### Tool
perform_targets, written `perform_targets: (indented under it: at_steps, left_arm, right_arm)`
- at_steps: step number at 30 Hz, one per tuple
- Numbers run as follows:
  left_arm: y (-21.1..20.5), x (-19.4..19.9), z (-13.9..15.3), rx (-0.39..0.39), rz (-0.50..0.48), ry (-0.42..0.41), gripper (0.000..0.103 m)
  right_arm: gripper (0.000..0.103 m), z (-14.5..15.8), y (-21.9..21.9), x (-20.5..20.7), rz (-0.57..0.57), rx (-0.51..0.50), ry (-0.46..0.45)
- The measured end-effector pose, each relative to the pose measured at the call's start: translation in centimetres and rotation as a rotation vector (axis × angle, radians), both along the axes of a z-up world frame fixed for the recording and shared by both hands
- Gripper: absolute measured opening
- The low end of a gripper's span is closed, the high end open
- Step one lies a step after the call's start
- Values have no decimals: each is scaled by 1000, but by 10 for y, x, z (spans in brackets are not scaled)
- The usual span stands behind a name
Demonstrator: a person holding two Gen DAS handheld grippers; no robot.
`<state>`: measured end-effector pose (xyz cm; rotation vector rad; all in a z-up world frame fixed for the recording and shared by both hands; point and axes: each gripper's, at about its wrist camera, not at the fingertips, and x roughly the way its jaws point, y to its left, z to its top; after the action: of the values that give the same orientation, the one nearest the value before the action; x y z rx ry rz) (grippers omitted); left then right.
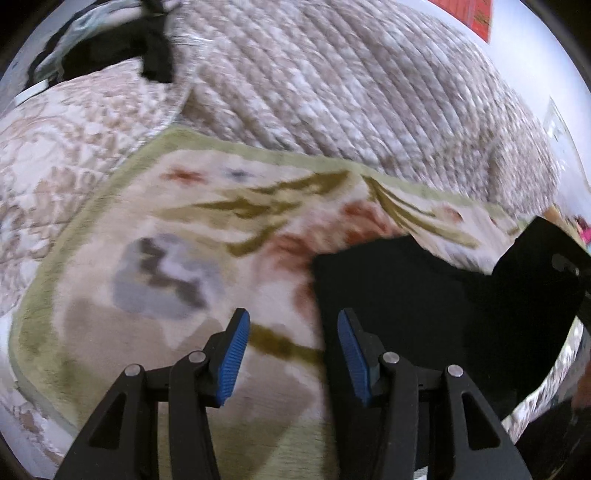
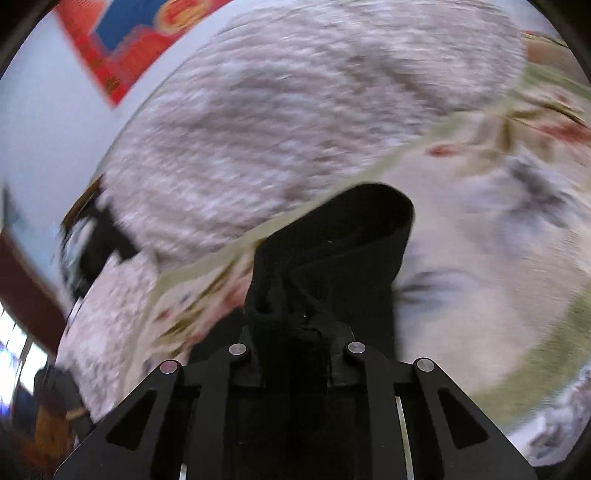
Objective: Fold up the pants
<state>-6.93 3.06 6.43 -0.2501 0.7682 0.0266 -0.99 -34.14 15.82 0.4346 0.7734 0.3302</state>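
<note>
The black pants (image 1: 406,295) lie on a floral blanket, to the right of my left gripper (image 1: 292,317). That gripper is open above the blanket, its blue pads (image 1: 234,354) wide apart with only the blanket showing between them. The pants' left edge runs just under the right pad. In the right wrist view my right gripper (image 2: 297,332) is shut on a bunched fold of the black pants (image 2: 340,251). The cloth rises out of the jaws and curls over, lifted off the blanket. It hides the fingertips.
The cream floral blanket (image 1: 184,229) with a green border lies over a quilted beige bedspread (image 1: 351,85). A dark garment (image 1: 155,55) lies at the far left of the bed. A red and blue poster (image 2: 140,33) hangs on the pale wall behind.
</note>
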Motion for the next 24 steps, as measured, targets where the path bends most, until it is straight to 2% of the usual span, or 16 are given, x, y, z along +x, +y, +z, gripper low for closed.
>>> perform_targets:
  at_steps: [7,12,14,20,22,24]
  left_arm:
    - [41,-10,11,-46,109,-33,53]
    - [49,-13,9,-53,117,-28,52]
    - [50,-16,8,-53,115,-27,52]
    - [54,-19,11,-67,121,-39,52]
    - [53,-19,12,-68,118,-42,53]
    - [53,-19,13,-67,116,-44,52]
  right_arm:
    - [19,-12,99,-4,259,-56,-6]
    - [19,-54,152,-7,410,-146,74]
    - [19,-67,158,-9,430,-162,101]
    - [20,-35,162,-16,420,-169,37]
    - [20,-39,174,-20,446,-188,41]
    - [21,-56,189,-23,477,-245,59]
